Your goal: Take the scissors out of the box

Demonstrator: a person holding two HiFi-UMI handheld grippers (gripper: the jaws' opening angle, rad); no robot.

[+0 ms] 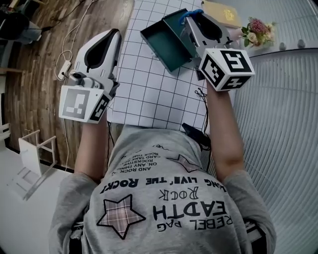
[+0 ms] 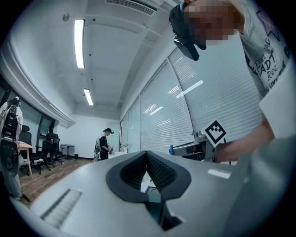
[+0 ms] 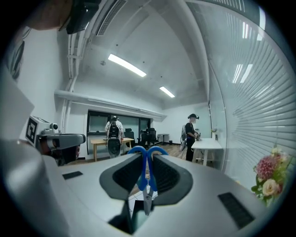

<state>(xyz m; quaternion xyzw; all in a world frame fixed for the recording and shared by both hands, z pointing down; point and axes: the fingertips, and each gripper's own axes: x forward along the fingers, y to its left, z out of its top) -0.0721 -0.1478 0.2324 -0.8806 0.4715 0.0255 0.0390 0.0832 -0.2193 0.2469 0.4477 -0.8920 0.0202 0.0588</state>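
In the head view, an open dark-green box (image 1: 165, 45) lies on the white gridded mat (image 1: 149, 94). My right gripper (image 1: 193, 17) hovers over the box's far right corner, shut on blue-handled scissors (image 1: 191, 13). In the right gripper view, the scissors (image 3: 147, 172) stand upright between the pads, handles up and blades pointing down. My left gripper (image 1: 117, 31) is raised over the mat's left edge, apart from the box. Its jaws are shut and hold nothing. In the left gripper view (image 2: 147, 155) the pads meet at the tip.
A small pot of pink flowers (image 1: 258, 31) and a yellow book (image 1: 222, 13) sit at the far right of the table. A black cable (image 1: 201, 96) trails off the mat's near right. A white stool (image 1: 36, 149) and a power strip (image 1: 63, 69) are on the floor to the left.
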